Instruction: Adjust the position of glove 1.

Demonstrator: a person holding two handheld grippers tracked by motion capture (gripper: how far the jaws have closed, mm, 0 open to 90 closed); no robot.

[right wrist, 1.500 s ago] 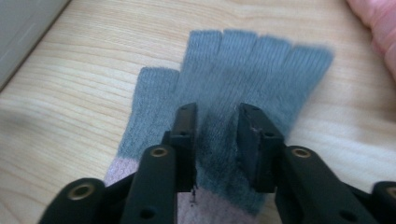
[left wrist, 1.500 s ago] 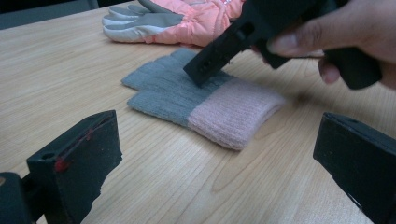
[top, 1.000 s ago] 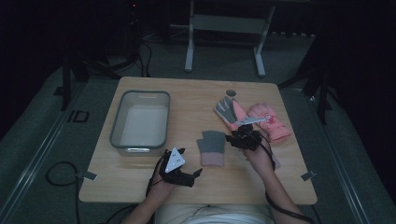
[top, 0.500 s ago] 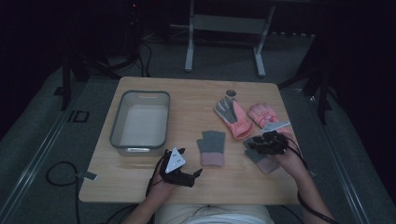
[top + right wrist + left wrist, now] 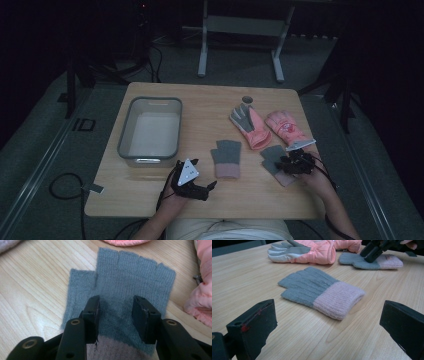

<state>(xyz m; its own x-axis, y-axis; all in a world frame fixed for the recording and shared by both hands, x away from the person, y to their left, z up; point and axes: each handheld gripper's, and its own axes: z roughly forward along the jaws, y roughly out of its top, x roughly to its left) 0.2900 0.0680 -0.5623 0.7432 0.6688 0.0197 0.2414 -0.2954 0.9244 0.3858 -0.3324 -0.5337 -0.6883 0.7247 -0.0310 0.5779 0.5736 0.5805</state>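
Count on the surface point(image 5: 150, 185): two knit gloves point(image 5: 227, 158) point(image 5: 274, 161), grey with pink cuffs. Two padded pink gloves point(image 5: 250, 125) point(image 5: 286, 127). One grey tub point(image 5: 150, 131). One small round cup point(image 5: 247, 99). Two claws point(image 5: 212, 186) point(image 5: 285, 162).

Readable text: none | labels, brands, numbers: none legible on the gloves, the tub or the table | pink ski glove point(image 5: 286, 128): a small dark mark on its back, too small to read | left side of the floor: a dark box-shaped marking point(image 5: 83, 124), letters not discernible
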